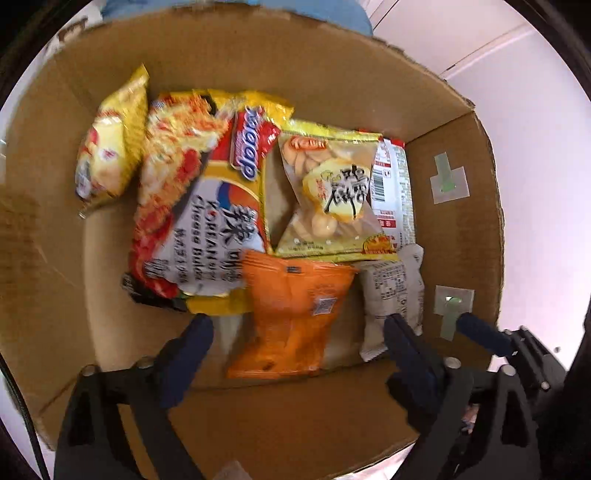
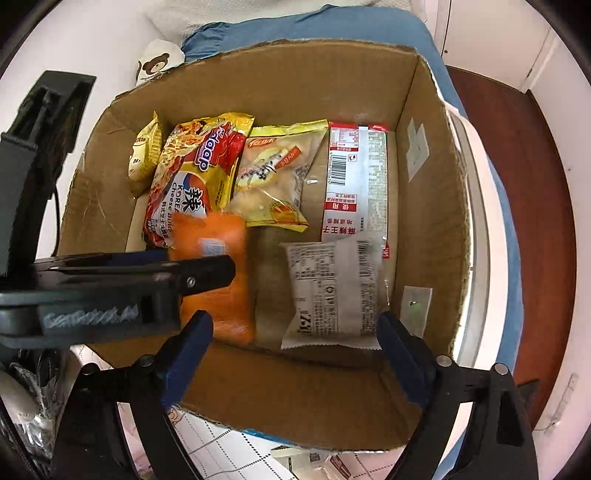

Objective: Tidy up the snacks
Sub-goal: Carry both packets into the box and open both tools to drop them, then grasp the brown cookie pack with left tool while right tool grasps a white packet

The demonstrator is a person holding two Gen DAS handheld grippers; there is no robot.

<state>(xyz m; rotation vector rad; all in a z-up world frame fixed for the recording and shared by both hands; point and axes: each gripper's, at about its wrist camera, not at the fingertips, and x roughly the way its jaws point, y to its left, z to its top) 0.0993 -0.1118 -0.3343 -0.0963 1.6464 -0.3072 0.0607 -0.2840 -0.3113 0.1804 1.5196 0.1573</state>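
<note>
Orange snack packet (image 1: pixel 291 314) directly ahead of left tongs (image 1: pixel 299 332), between spread, empty tips; long axis along approach; right tongs (image 2: pixel 291 332) also spread, over grey wrapper (image 2: pixel 332 291).

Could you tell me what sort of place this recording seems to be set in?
Probably a bedroom at home: the cardboard box of snacks seems to sit on a blue bedsheet, with a bear-print cushion behind.

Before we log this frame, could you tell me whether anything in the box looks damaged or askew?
The box has ragged, torn top edges. Inside, the packets lie overlapping at mixed angles; the orange packet rests partly on the noodle pack. No packet looks burst or spilled.
</note>
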